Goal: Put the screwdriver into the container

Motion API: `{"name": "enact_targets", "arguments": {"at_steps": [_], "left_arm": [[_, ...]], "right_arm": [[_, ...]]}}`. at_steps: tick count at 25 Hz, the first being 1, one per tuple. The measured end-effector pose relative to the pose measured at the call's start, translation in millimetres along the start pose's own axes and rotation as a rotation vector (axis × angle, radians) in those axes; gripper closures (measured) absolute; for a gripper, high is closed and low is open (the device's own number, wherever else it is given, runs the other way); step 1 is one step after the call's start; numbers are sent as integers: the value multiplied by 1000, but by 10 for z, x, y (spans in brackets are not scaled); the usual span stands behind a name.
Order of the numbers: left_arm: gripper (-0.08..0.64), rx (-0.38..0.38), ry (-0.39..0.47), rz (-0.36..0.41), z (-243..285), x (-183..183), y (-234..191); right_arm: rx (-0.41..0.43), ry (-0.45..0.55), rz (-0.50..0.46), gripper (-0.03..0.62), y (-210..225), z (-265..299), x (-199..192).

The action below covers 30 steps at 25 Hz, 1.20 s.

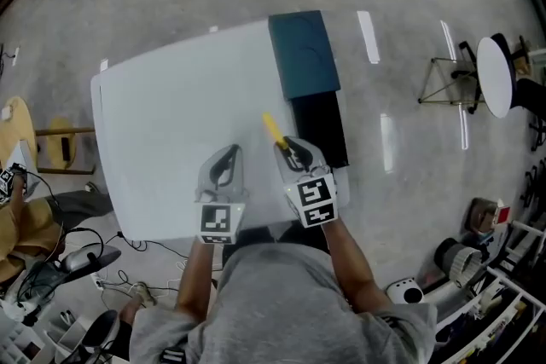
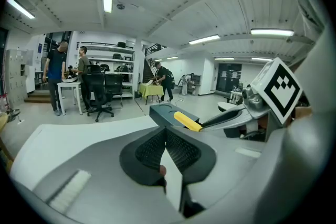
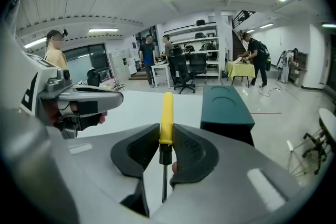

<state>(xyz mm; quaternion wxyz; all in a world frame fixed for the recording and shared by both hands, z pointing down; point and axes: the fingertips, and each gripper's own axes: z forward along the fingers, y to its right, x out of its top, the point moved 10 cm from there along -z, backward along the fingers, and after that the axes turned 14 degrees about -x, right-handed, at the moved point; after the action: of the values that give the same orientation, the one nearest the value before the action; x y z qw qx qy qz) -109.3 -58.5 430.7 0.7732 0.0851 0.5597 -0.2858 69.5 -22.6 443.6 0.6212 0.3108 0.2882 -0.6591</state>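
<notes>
Right gripper (image 3: 166, 136) and its load. The jaws are closed on the screwdriver (image 3: 167, 118) at the junction of the yellow handle and the black collar. The handle projects to the far side and the thin shaft runs back toward the person between the pads. In the head view the right gripper (image 1: 290, 151) is at the near right of the white table (image 1: 171, 124), with the screwdriver (image 1: 273, 130) angled far and slightly left.

The left gripper (image 2: 166, 147) has its jaws closed on nothing and sits just left of the right one (image 1: 223, 166).

The black container (image 1: 320, 128) lies immediately right of the handle, with its opening upward. A teal lid (image 1: 303, 55) adjoins its far end. From the right gripper view the teal lid (image 3: 226, 105) is far right of the handle tip.

Step in hand, as judged: carry and place. The grip should be kept firm, since the hold is short and the long handle could pivot. The tool is best turned parallel to the container's long axis, moved right until it is wholly over the opening, lowered, and only then released.
</notes>
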Motion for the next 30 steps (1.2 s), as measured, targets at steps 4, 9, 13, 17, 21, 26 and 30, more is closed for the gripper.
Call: {"name": "enact_targets", "arguments": {"at_steps": [4,9,13,17,21,26,30], "left_arm": [[548,-33,-1,15,147,49,137],[548,-64,-11,23,363,7,300],[548,-91,-18,25,501,2,385],[548,-107,-34,14,656,-20,397],[548,-121,-51,3,792,-58,366],[548,-131,-80,0,991,-140,242],[548,-143,-106,-16,1106,-247,168]], "right_arm": [[-39,-1,27,511,219,-88,-66],[-87,-4,57,511,508,-127,-252],[-116,-11,80,511,675,-126,-325],[-133,-32,96,511,808,-51,-363],[-136,-56,111,512,880,80,-440],[-140,-101,125,512,952,331,-525],[-139,-132,131,512,996,515,-594]]}}
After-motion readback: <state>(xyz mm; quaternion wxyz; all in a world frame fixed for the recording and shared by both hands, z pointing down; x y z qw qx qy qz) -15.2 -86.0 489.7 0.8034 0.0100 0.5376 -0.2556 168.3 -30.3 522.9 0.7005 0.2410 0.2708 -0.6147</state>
